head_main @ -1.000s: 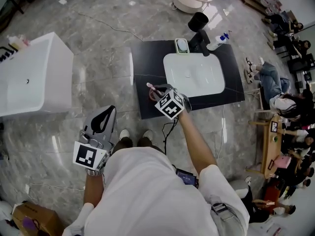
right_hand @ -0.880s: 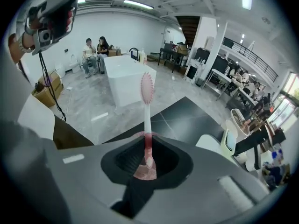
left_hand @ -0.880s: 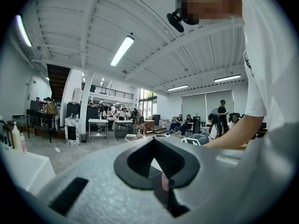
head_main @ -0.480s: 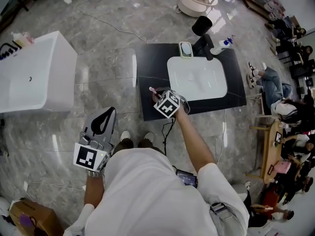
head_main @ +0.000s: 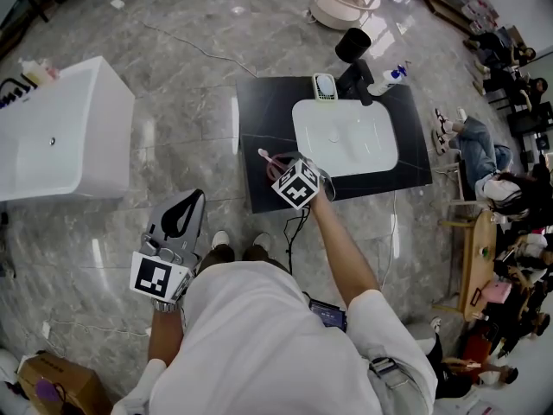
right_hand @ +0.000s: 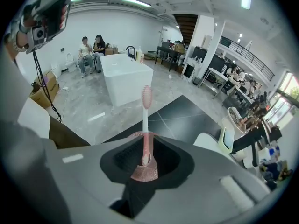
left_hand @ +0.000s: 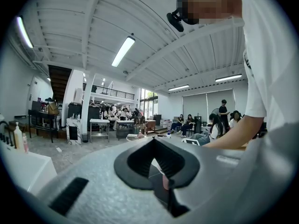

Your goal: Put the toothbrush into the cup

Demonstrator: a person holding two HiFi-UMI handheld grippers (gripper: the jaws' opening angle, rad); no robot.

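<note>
A pink translucent cup (head_main: 275,171) stands near the front left corner of the black counter (head_main: 259,102). The pink-and-white toothbrush (head_main: 264,156) stands in it, bristle head up and leaning to the left. My right gripper (head_main: 282,168) is at the cup. In the right gripper view the cup (right_hand: 145,171) sits low between the parted jaws without touching them, and the toothbrush (right_hand: 145,120) rises from it past the right gripper (right_hand: 145,141). My left gripper (head_main: 191,197) hangs at the person's left side over the floor, shut and empty. In its own view the left gripper (left_hand: 155,141) points into the room.
A white basin (head_main: 344,135) is set in the counter, with a black faucet (head_main: 352,72), a soap dish (head_main: 324,85) and a bottle (head_main: 387,76) behind it. A white bathtub (head_main: 60,132) stands at the left. Seated people (head_main: 484,158) are at the right.
Almost nothing has moved: the right gripper stays at the cup with the toothbrush standing in it, and the left gripper keeps hanging at the side.
</note>
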